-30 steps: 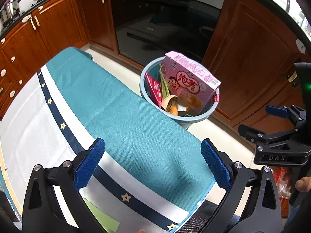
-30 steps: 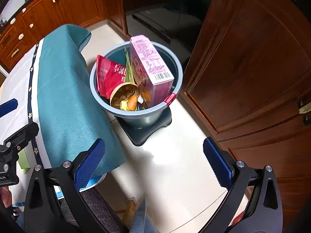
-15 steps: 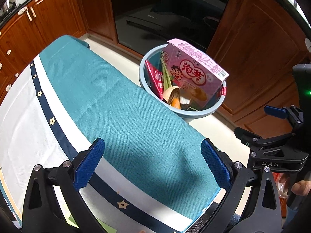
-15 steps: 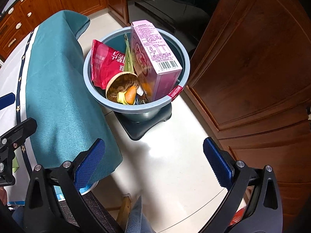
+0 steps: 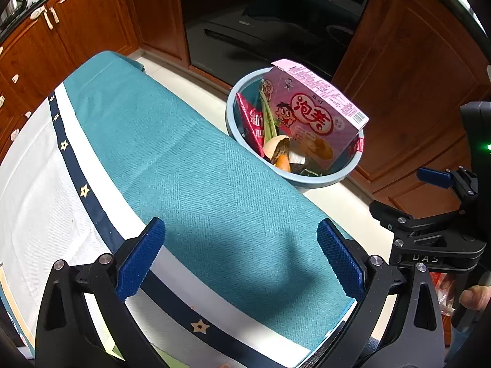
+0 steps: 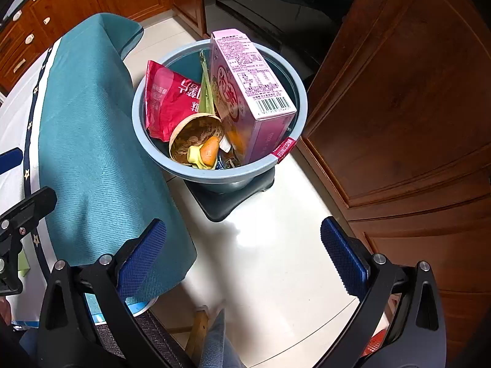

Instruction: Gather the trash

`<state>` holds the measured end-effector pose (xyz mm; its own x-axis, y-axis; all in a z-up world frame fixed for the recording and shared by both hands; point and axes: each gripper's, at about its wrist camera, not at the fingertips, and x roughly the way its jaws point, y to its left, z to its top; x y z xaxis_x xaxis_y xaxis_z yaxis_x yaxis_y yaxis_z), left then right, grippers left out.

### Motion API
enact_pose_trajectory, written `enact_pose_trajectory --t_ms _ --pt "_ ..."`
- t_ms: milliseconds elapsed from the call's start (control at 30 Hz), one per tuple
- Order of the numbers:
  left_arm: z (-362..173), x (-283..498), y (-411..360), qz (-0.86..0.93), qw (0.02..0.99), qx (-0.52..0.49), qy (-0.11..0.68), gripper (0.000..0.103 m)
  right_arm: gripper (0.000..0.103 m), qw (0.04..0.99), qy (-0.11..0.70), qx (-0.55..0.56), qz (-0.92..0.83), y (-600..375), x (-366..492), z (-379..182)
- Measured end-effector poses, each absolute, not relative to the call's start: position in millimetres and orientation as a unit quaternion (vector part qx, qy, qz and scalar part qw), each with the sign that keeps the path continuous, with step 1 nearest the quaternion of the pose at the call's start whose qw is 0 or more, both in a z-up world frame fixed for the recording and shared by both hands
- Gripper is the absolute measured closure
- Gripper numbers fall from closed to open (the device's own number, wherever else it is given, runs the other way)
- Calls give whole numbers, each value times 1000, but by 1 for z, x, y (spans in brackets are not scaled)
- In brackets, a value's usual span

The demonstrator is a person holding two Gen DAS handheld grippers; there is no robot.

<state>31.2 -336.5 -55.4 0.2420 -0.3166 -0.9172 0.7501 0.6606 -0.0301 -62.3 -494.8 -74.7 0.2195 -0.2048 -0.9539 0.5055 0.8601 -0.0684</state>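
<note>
A blue-grey trash bin [image 6: 294, 86] [image 5: 307, 181] stands on the floor beside the table. Inside it a pink snack box [image 6: 251, 92] [image 5: 313, 113] stands on end, with a red snack bag [image 6: 168, 98] [image 5: 253, 121], green stalks, a brown paper cup [image 6: 196, 132] and an orange scrap [image 6: 210, 150]. My left gripper [image 5: 241, 256] is open and empty above the teal tablecloth [image 5: 184, 165]. My right gripper [image 6: 244, 253] hangs open and empty over the floor, short of the bin. It also shows at the right in the left wrist view [image 5: 429, 202].
The teal tablecloth [image 6: 92, 141] drapes over the table edge close to the bin. Wooden cabinet doors [image 6: 399, 92] rise just right of the bin, and a dark oven front [image 5: 260, 30] stands behind it. White floor tiles [image 6: 270, 245] lie between my right gripper and the bin.
Both grippers have moved closer to the bin, which now looms larger in both views. Both stay open and empty.
</note>
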Motion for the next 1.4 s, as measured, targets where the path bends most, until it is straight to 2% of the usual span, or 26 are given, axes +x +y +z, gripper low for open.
enact_pose_trajectory --t_ms 1400 --pt "-46 21 -336 -355 770 233 477 4 6 771 578 134 -231 -490 -64 -73"
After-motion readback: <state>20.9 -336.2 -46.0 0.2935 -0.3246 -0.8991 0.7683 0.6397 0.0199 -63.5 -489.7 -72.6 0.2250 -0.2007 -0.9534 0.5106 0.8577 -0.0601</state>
